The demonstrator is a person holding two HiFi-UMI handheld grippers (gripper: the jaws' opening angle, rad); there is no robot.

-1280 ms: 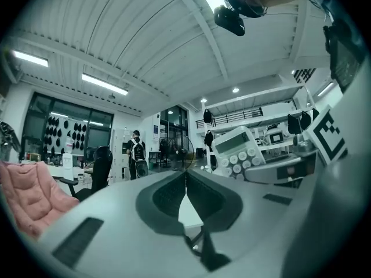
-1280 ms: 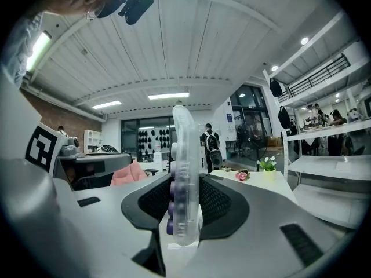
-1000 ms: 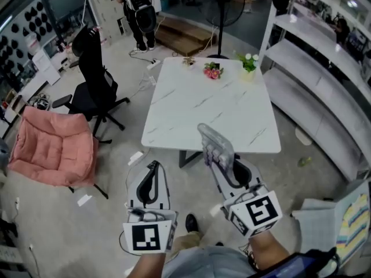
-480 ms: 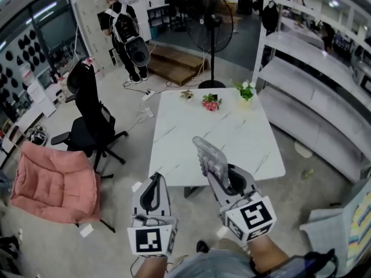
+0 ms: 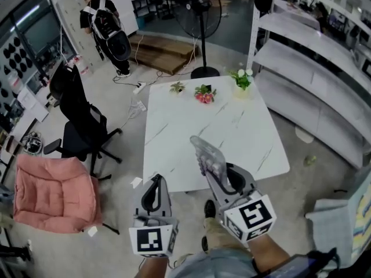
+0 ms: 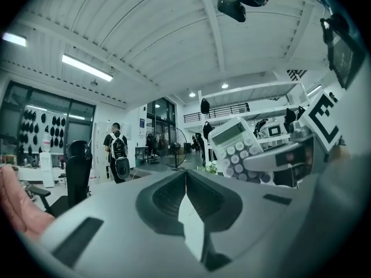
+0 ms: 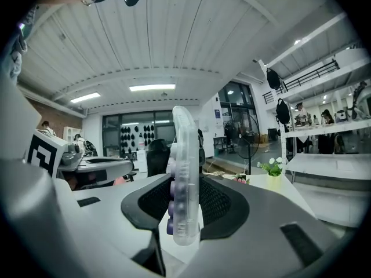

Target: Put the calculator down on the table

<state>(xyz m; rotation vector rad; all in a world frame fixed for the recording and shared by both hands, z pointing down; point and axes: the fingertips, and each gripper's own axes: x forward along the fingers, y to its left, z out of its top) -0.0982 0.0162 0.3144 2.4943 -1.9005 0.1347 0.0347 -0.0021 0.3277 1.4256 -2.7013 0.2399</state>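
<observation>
Clear-plastic purple-keyed calculator (image 7: pixel 184 178), pinched by the right gripper (image 5: pixel 213 168), hangs unplaced over the white marble table's (image 5: pixel 174 117) near edge. Left gripper (image 5: pixel 153 191) is pressed together, empty.

The left tool (image 5: pixel 155 181) and right tool (image 5: pixel 223 175) are moulded in pale grey and lined in black; white marker cubes (image 5: pixel 152 239) printed with black squares are fixed at the rear.
</observation>
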